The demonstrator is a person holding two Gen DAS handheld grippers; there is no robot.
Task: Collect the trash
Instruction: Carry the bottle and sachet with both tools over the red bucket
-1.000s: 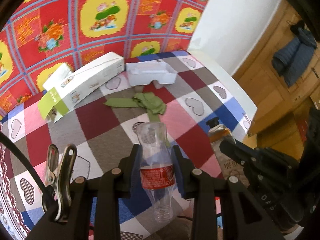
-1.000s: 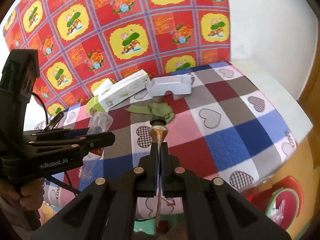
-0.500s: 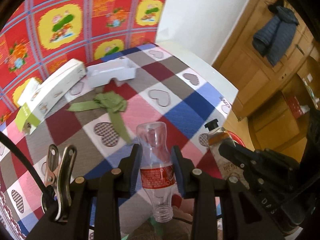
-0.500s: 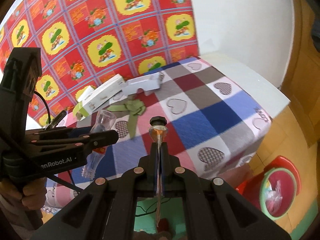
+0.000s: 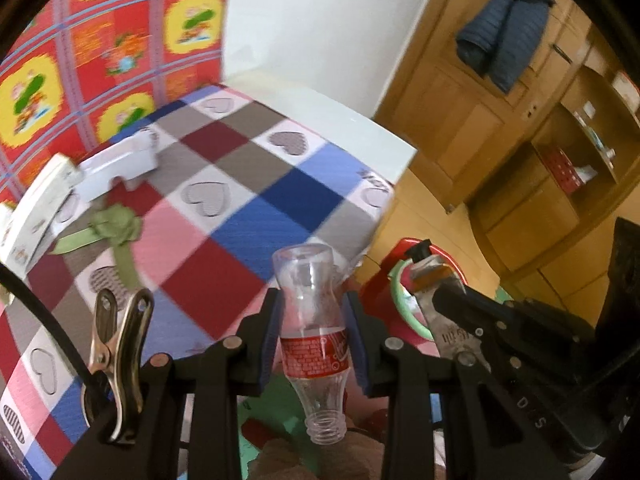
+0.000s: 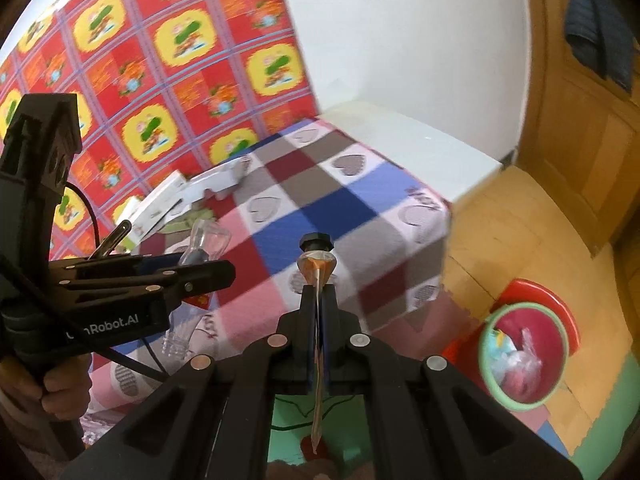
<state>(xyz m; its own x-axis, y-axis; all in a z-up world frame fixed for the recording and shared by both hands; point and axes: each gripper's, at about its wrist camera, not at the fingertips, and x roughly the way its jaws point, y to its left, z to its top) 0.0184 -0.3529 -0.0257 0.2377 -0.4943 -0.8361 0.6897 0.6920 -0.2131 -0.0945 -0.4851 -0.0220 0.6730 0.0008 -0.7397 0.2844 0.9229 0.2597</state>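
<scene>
We hold a clear bottle (image 5: 311,320) with a red label, neck toward us, clamped in the left tool (image 5: 312,320). Our right tool (image 6: 318,292) is pinched tight on a flattened tube (image 6: 318,268) with a black cap. Both hang over the edge of the checked table (image 5: 240,216). On the floor beyond sits a red bin (image 6: 524,344) holding wrappers. A box (image 5: 36,208), tray (image 5: 116,164) and green ribbon (image 5: 116,228) lie on the table.
</scene>
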